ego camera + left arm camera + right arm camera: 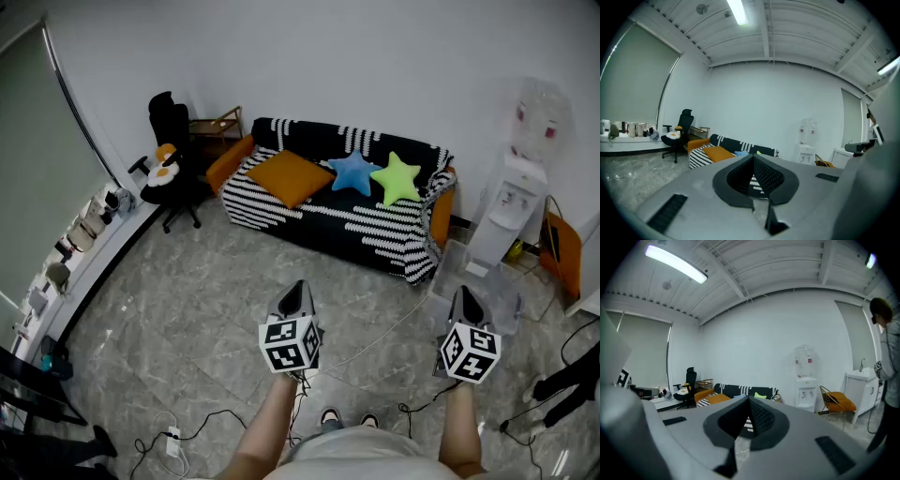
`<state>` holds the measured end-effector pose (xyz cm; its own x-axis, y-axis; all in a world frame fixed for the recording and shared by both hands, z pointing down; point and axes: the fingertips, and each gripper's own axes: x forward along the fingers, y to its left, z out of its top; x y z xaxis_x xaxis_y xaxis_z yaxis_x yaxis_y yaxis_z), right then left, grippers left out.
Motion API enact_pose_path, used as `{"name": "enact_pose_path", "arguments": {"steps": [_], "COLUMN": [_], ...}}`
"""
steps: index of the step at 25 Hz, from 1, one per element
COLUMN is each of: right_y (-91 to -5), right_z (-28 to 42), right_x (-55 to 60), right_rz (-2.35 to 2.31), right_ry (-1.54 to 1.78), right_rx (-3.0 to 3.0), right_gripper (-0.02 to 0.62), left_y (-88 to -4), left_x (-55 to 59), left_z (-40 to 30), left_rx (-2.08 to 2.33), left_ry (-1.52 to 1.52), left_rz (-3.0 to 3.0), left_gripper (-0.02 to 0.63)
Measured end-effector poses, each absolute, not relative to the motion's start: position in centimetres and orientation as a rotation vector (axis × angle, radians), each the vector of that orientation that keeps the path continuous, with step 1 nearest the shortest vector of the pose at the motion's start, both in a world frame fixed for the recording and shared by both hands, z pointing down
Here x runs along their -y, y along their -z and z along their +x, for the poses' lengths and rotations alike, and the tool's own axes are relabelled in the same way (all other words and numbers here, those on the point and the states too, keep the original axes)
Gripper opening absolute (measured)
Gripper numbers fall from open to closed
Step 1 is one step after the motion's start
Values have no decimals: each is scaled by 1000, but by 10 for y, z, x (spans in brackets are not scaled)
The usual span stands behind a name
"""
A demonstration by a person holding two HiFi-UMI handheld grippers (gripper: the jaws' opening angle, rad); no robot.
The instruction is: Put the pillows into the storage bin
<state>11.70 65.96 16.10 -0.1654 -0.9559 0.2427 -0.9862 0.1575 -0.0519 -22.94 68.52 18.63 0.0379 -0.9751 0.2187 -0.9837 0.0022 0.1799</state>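
Three pillows lie on the black-and-white striped sofa [356,220] across the room: an orange square pillow [291,176], a blue star pillow [353,173] and a green star pillow [397,178]. A clear storage bin [497,281] stands on the floor by the sofa's right end. My left gripper [296,287] and right gripper [463,293] are held over the floor well short of the sofa, both pointing toward it. In the left gripper view the left gripper [753,157] has its jaws shut with nothing in them. The right gripper [748,400] also looks shut and holds nothing.
A black office chair [173,155] with a fried-egg cushion [164,172] stands left of the sofa, beside a wooden side table [217,125]. A water dispenser [511,202] and an orange chair [560,248] stand at the right. Cables [375,349] run across the floor. A person [887,380] stands at the right.
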Motion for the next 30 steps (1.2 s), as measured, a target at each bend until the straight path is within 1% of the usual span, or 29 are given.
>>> {"name": "enact_pose_path", "arguments": {"steps": [8,21,24,27,30], "right_y": [-161,-174,-176,-179,-179], "right_z": [121,132,133,133,130], "right_x": [-651,-646,-647,-646,-645], "right_rz": [1896,1901,1906,1907,1910], "right_ry": [-281,-405,-409,-412,-411], "right_rx": [2274,2279,2272,2266,2260], "right_gripper": [1,2,2,2,2], "left_y": [-182,-179,-180,-183,-185], "left_x": [-681,-679,-679,-678,-676], "left_z": [-214,-217,-220,-222,-229], "left_rx": [2002,2033,2026,2020,2017], "left_ry": [-30,-54,-48,-46,-36], "left_rz": [2056,2027,2021,2014,2013], "left_gripper": [6,6,20,81,108]}}
